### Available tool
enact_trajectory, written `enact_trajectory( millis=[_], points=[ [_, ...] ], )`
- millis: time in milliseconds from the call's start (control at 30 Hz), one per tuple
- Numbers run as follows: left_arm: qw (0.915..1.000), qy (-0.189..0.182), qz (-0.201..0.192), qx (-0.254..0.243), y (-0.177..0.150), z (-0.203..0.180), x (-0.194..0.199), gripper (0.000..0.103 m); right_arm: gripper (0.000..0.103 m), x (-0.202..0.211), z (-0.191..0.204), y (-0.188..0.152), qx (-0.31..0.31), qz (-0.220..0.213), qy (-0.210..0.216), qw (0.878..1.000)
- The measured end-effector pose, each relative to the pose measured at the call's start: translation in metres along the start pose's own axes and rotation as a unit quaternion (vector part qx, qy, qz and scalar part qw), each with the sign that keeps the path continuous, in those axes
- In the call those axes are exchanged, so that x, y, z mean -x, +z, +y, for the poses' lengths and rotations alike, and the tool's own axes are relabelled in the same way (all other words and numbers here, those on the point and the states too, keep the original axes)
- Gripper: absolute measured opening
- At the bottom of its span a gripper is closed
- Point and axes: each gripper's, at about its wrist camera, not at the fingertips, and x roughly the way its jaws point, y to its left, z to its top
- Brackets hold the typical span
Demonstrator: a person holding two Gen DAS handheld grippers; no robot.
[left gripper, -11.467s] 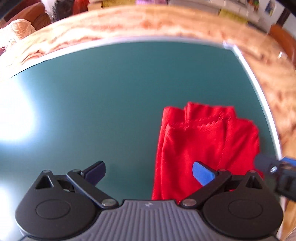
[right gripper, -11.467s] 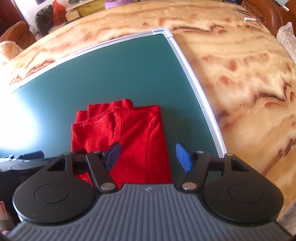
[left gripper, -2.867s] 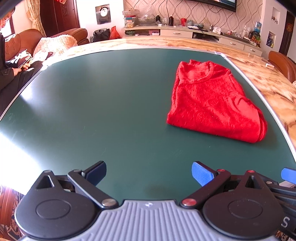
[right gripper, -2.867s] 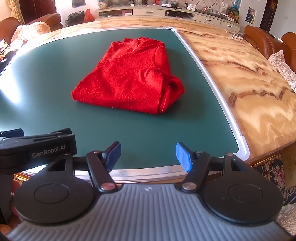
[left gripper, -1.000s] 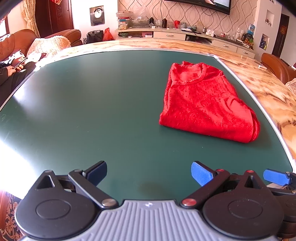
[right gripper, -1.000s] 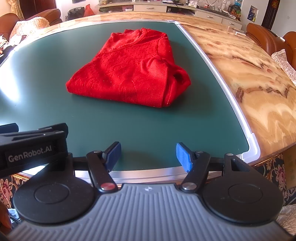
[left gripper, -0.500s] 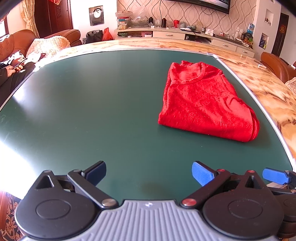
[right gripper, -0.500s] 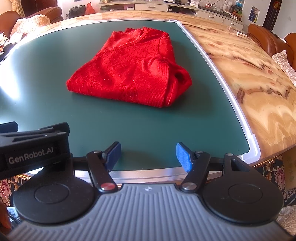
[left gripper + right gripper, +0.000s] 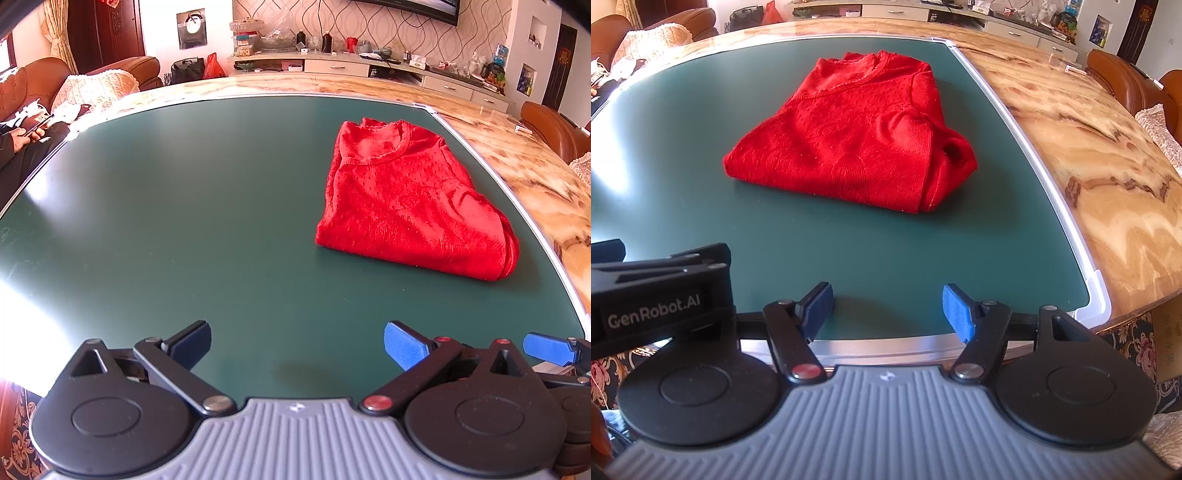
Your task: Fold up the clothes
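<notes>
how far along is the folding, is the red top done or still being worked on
Done, by the look of it: the red top lies folded into a compact bundle on the green mat, neckline on top. In hand: nothing; the left gripper and right gripper are both open and clear of it. Left: no other clothes in view.

Red garment [image 9: 849, 136] lies folded on the green mat [image 9: 683, 166], neckline at its far end, a bunched sleeve fold on its right side. Mat has a pale metal rim; marbled table [image 9: 1089, 155] extends right of the garment. Right gripper [image 9: 886, 312] sits near of the garment, well apart from it, blue fingers [image 9: 956, 312] spread, nothing between them. Left gripper [image 9: 657, 288], black body marked GenRobot.AI, near-left of the garment.
</notes>
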Motion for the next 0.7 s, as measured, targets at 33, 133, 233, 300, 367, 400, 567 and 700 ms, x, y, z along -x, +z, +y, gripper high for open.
enact_trajectory(
  millis=[33, 133, 233, 300, 367, 400, 567, 700],
  points=[
    [1.0000, 0.000, 0.000, 0.000, 0.0000, -0.0001, 0.0001, 0.103, 0.074, 0.0000, -0.0002, -0.0002, 0.000, -0.001, 0.000, 1.000],
    [1.0000, 0.000, 0.000, -0.002, -0.0004, -0.0008, -0.0002, 0.103, 0.074, -0.0006, -0.0012, -0.0008, -0.002, -0.001, 0.001, 1.000],
    [1.0000, 0.001, -0.001, -0.005, -0.0009, -0.0017, 0.0002, 0.103, 0.074, -0.0005, -0.0018, -0.0023, -0.004, -0.003, 0.002, 1.000],
    [1.0000, 0.001, -0.001, -0.006, -0.0009, -0.0019, 0.0000, 0.103, 0.074, -0.0003, -0.0018, -0.0029, -0.005, -0.004, 0.003, 1.000],
    [1.0000, 0.001, 0.001, -0.007, -0.0009, -0.0018, -0.0004, 0.103, 0.074, -0.0004, -0.0016, -0.0032, -0.005, -0.005, 0.002, 1.000],
    [1.0000, 0.000, 0.002, -0.007, -0.0010, -0.0014, -0.0005, 0.103, 0.074, -0.0004, -0.0014, -0.0033, -0.005, -0.006, 0.002, 1.000],
    [1.0000, -0.005, 0.005, -0.005, -0.0013, -0.0003, -0.0020, 0.103, 0.074, -0.0006, -0.0015, -0.0041, -0.005, -0.008, 0.002, 1.000],
    [0.9999, -0.011, 0.010, -0.002, -0.0017, 0.0006, -0.0035, 0.103, 0.074, -0.0001, -0.0021, -0.0050, -0.005, -0.011, 0.003, 1.000]
  ],
)
